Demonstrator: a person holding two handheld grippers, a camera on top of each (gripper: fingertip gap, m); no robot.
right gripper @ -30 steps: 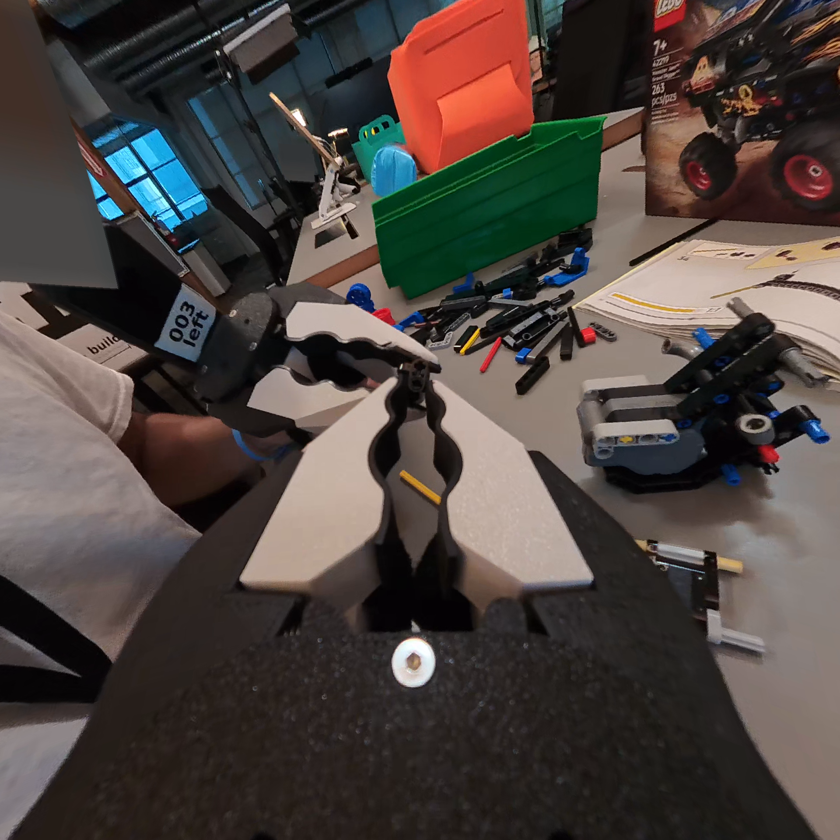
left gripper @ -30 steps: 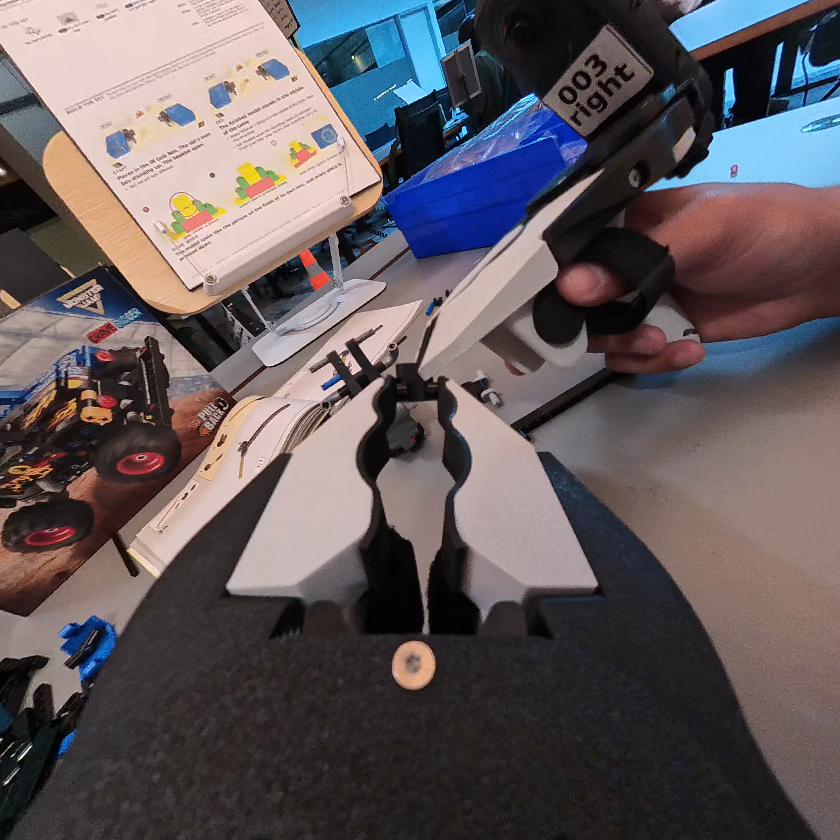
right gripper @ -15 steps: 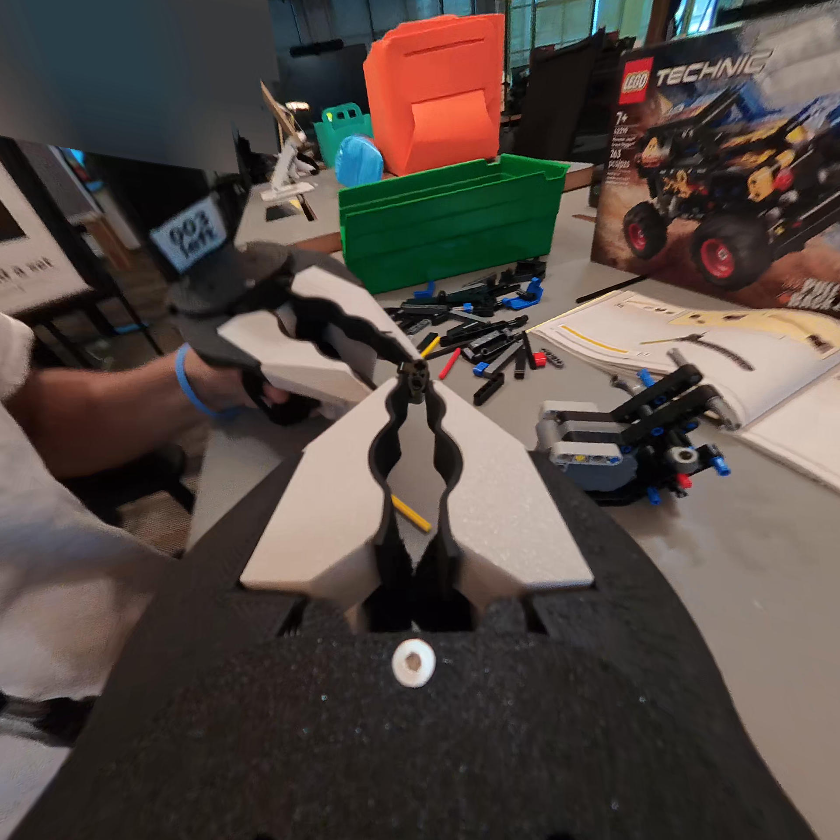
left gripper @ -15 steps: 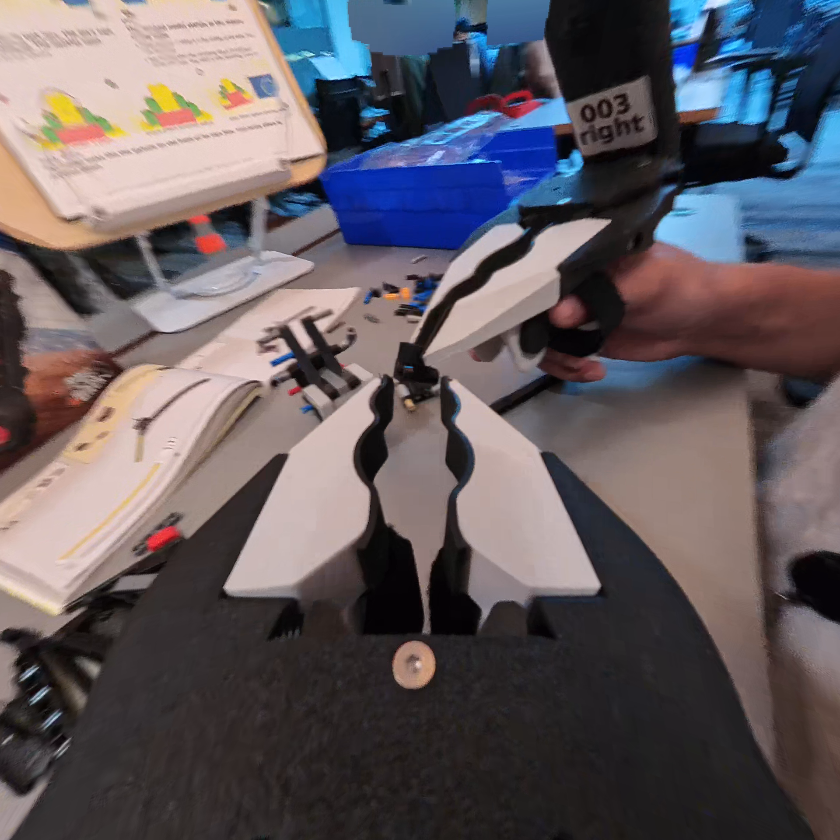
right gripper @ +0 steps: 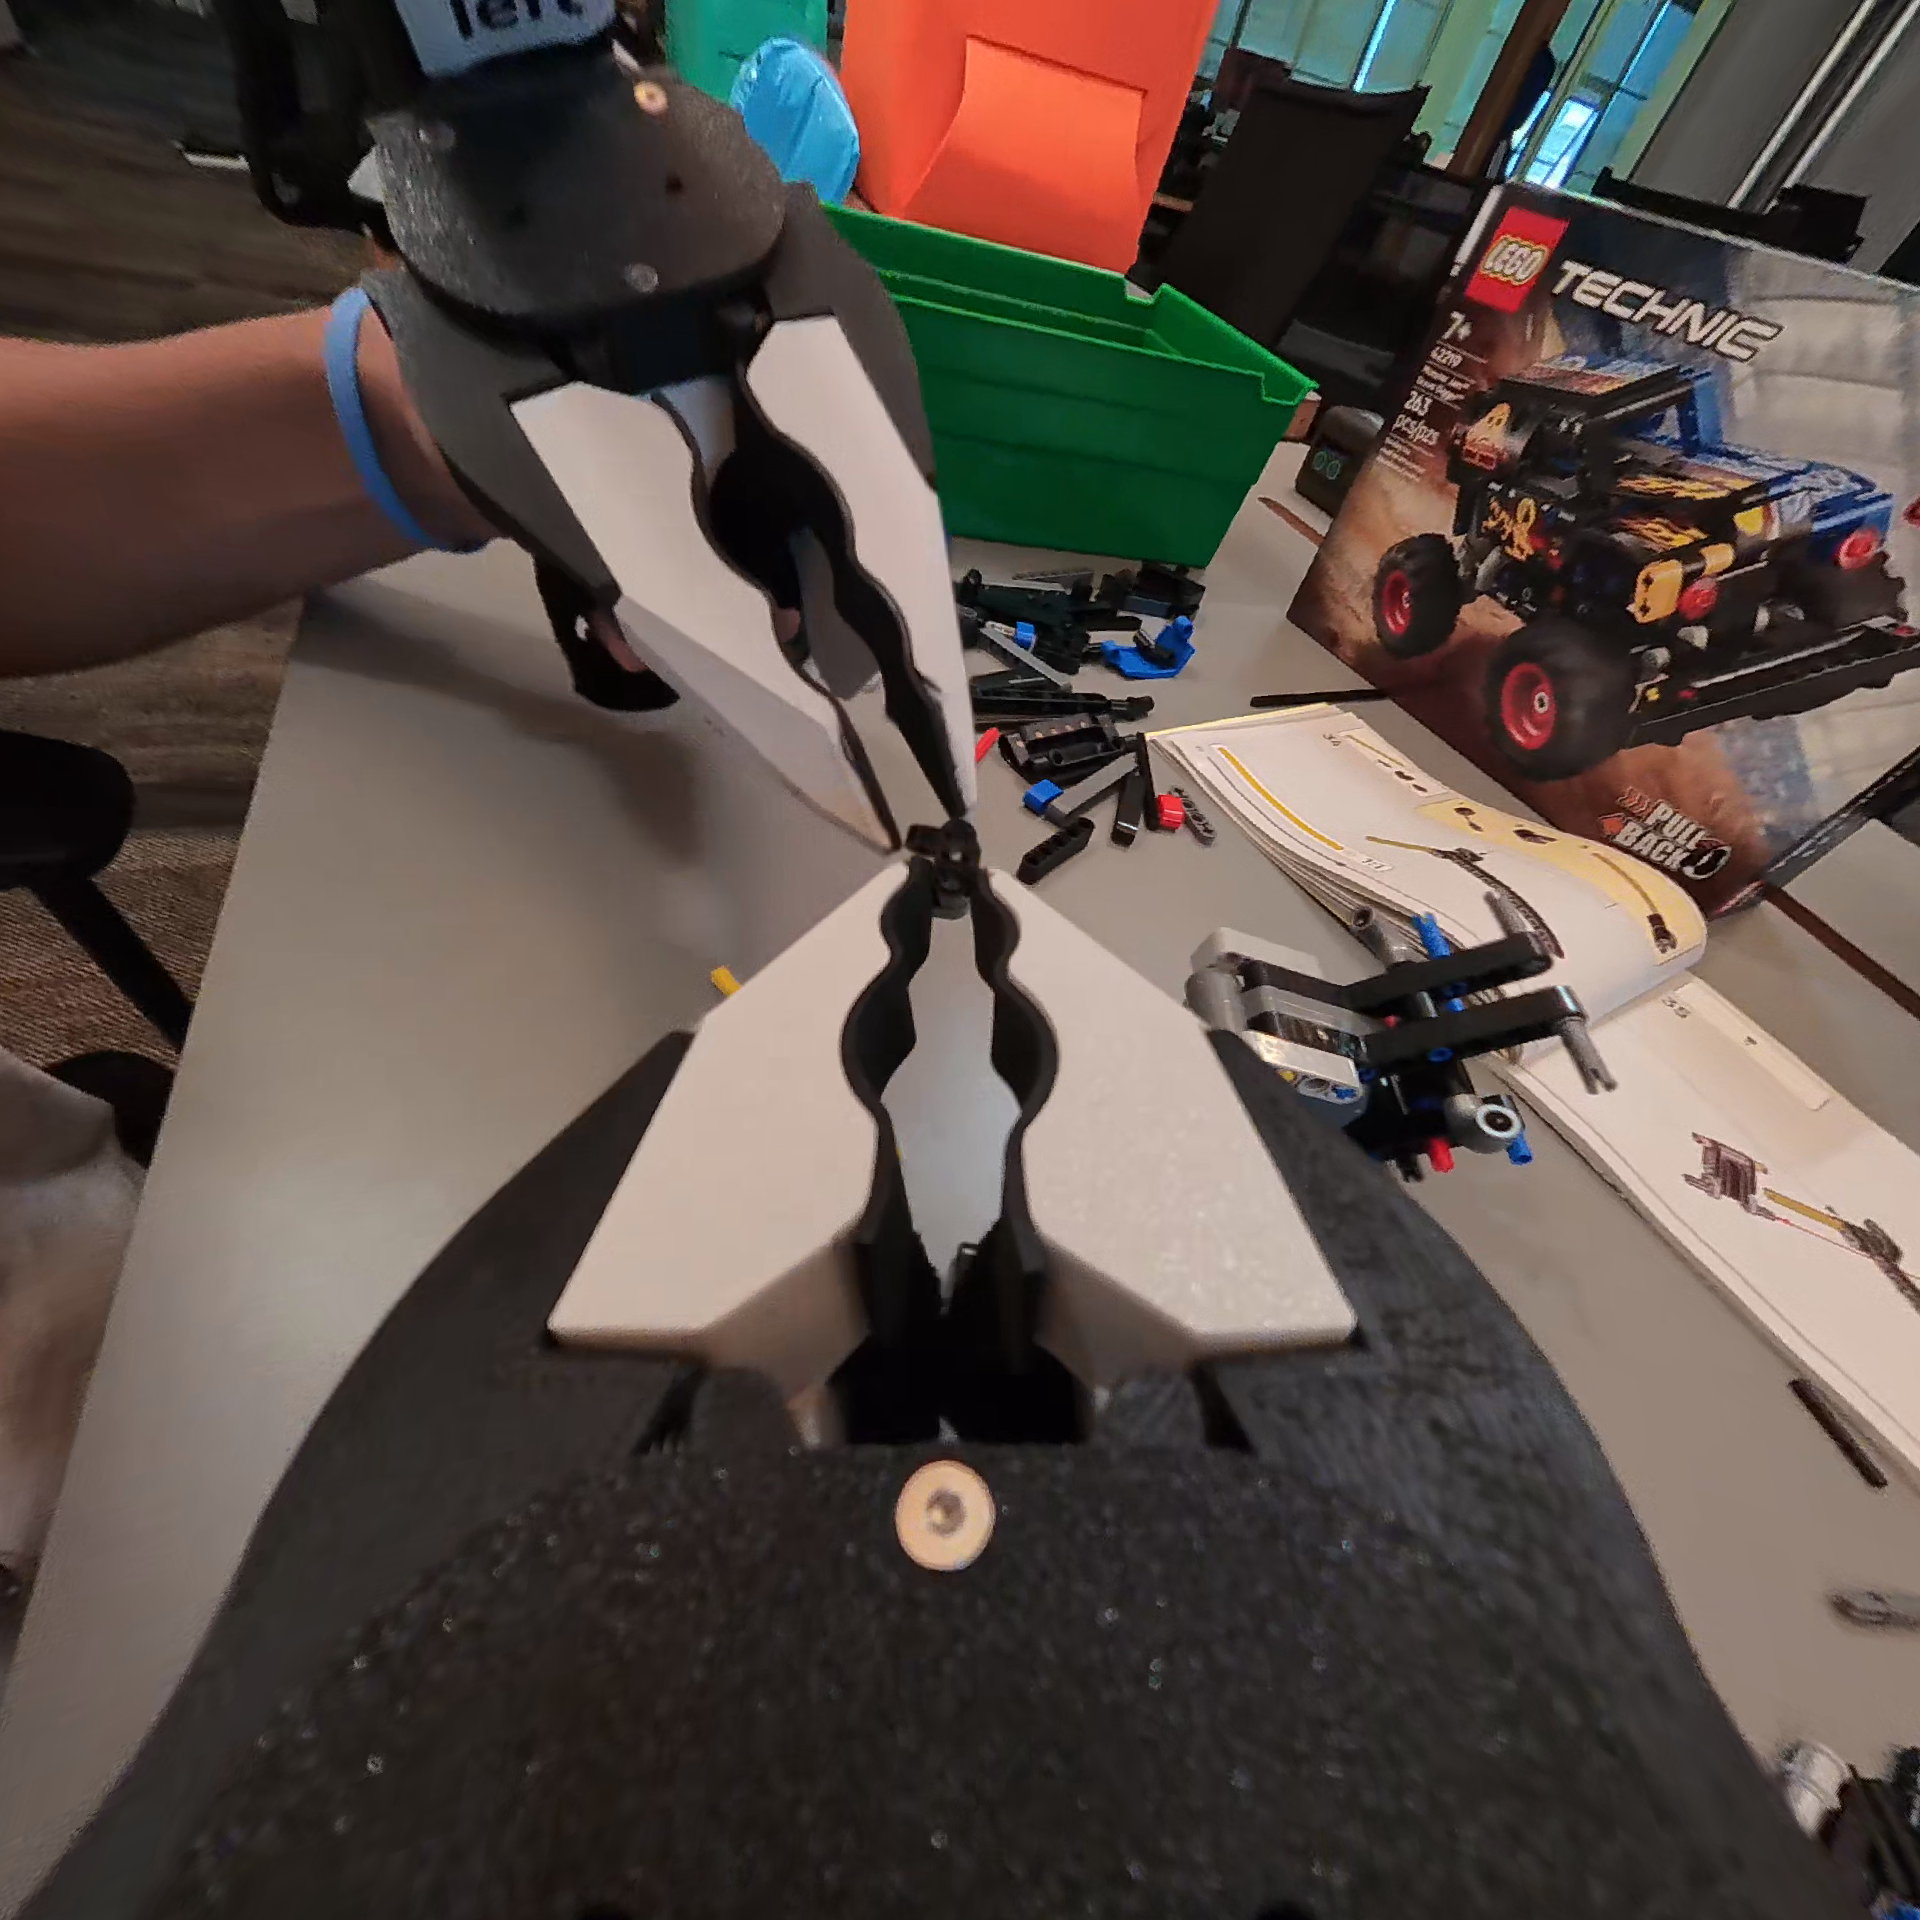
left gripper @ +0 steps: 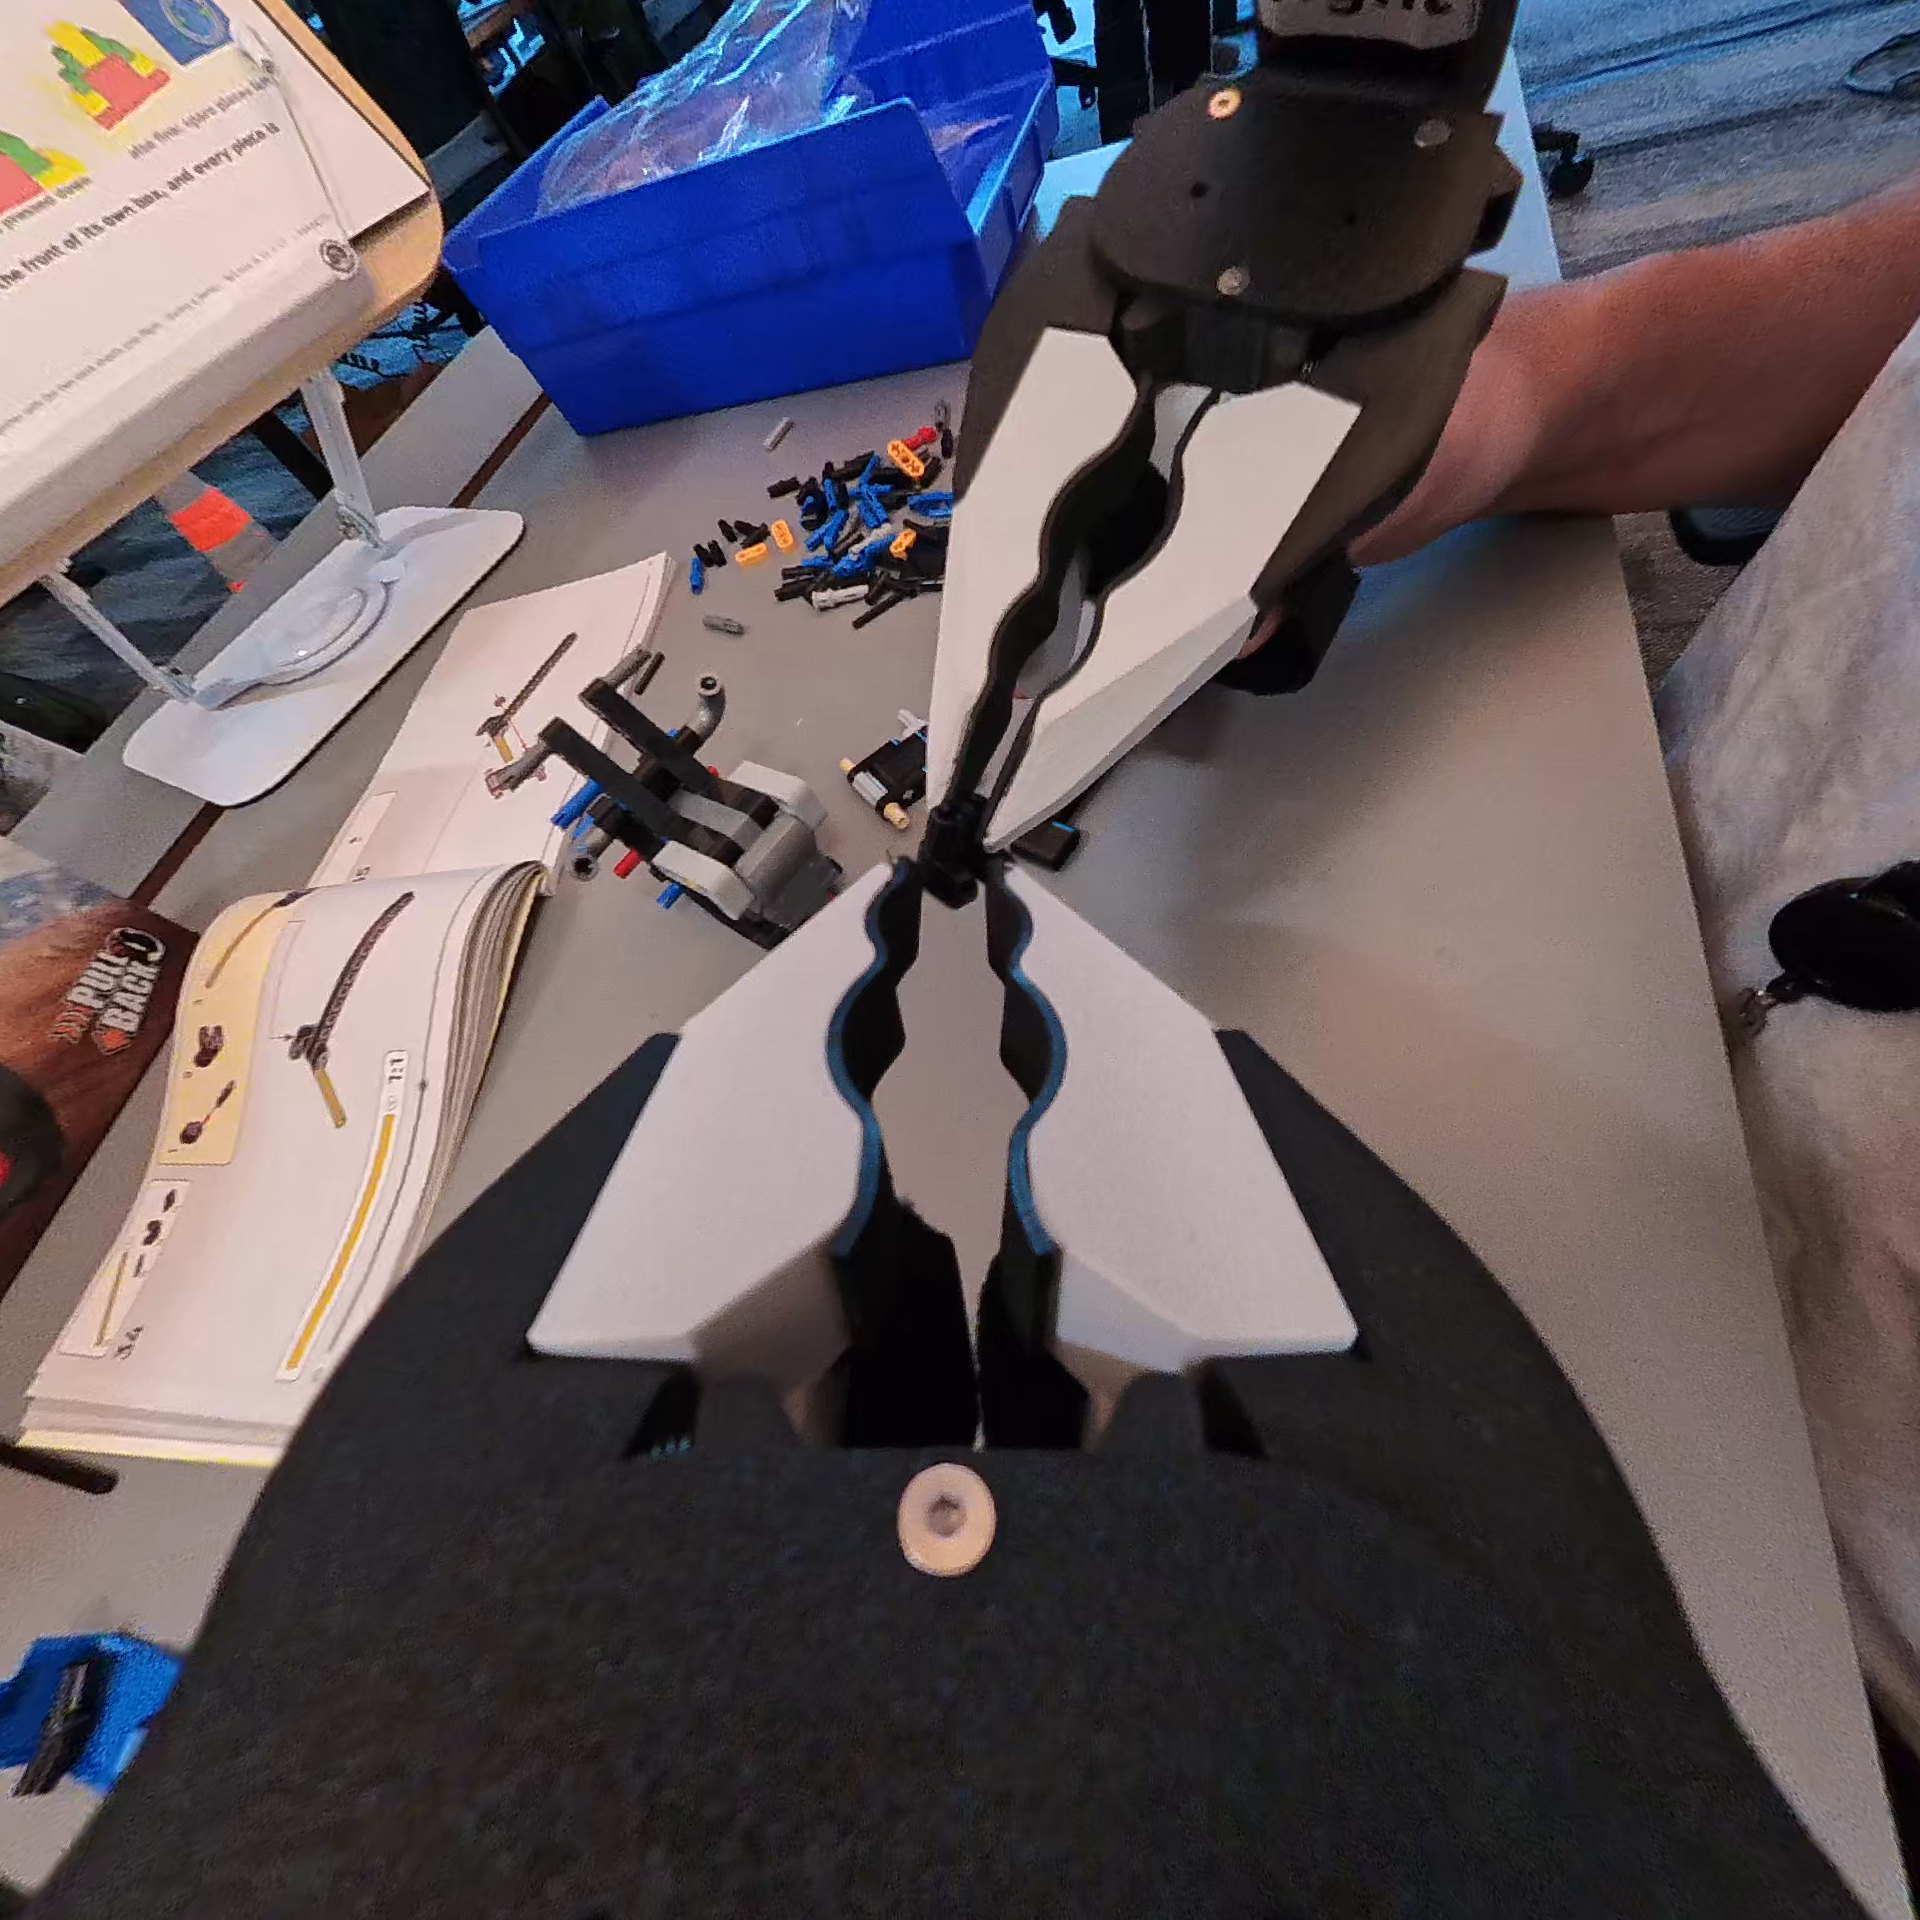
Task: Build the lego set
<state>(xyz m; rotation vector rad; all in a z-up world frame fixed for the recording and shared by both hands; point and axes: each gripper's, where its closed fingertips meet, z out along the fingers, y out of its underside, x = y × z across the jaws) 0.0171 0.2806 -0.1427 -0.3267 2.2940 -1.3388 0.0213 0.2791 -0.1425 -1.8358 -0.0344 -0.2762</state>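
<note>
My left gripper and right gripper meet tip to tip above the grey table. Each is shut on a small black lego piece, and the pieces touch at the tips. I cannot tell whether it is one piece or two. In the left wrist view the right gripper comes down from above. In the right wrist view the left gripper comes from the upper left. A partly built grey and black assembly with blue pins lies on the table by the booklet.
An open instruction booklet lies beside the assembly. Loose parts lie in piles. Around them stand a blue bin, a green bin, the set's box and a sheet on a stand. A small black and white sub-assembly lies near the tips. Less than 4 cm separates the two grippers' tips.
Both grippers have turned to face each other head-on, with their tips still together on the black piece. Both views now look down more steeply at the table.
</note>
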